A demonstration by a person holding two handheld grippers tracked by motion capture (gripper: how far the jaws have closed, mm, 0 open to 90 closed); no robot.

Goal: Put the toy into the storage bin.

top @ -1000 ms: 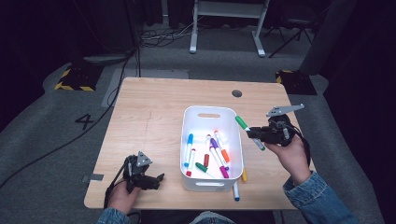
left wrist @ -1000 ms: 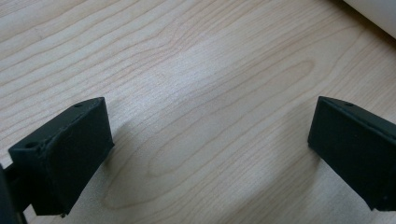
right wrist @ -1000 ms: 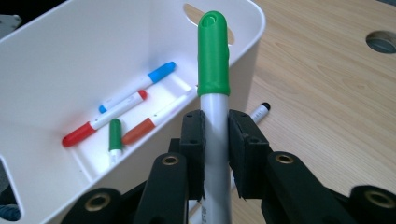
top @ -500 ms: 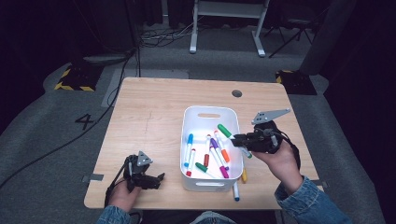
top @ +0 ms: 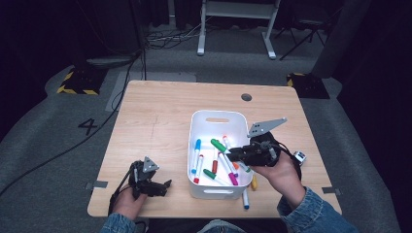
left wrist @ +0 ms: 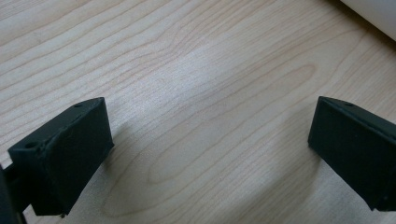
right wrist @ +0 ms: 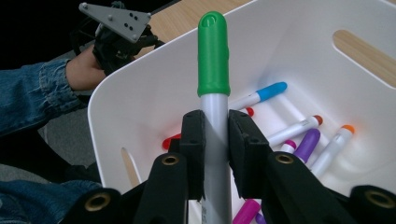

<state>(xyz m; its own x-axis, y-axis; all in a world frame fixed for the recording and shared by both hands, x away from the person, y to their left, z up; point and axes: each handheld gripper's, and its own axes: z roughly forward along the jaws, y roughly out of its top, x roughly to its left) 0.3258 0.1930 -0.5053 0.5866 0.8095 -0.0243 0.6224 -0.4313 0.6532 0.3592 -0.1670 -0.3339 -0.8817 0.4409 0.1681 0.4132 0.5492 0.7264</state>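
Landmark: white bin on the tabletop, a little right of centre.

Right hand comes in from the near edge, right of the bin, wrist bent inward so the right tongs reach over the bin's right wall. Grey plate tilted up above them. Right tongs clenched on a green marker: jaws press both sides of its grey barrel, green cap pointing out ahead of the tips, over the bin's interior. In the high view the marker hangs above the bin's middle, cap toward the bin's left wall.

Left hand low at the near edge, well left of the bin. Left tongs point toward the bin, close to the wood, released: jaws wide apart, bare woodgrain between them, a sliver of bin at the upper right corner of the left gripper view.

Inside the bin: loose markers on the floor, caps blue, purple, orange, red, magenta, another green.

Outside, against the bin's near right corner: one blue-capped marker and a yellow one, partly under the right hand.

Tabletop left of the bin is plain wood; a dark round grommet sits beyond the bin.
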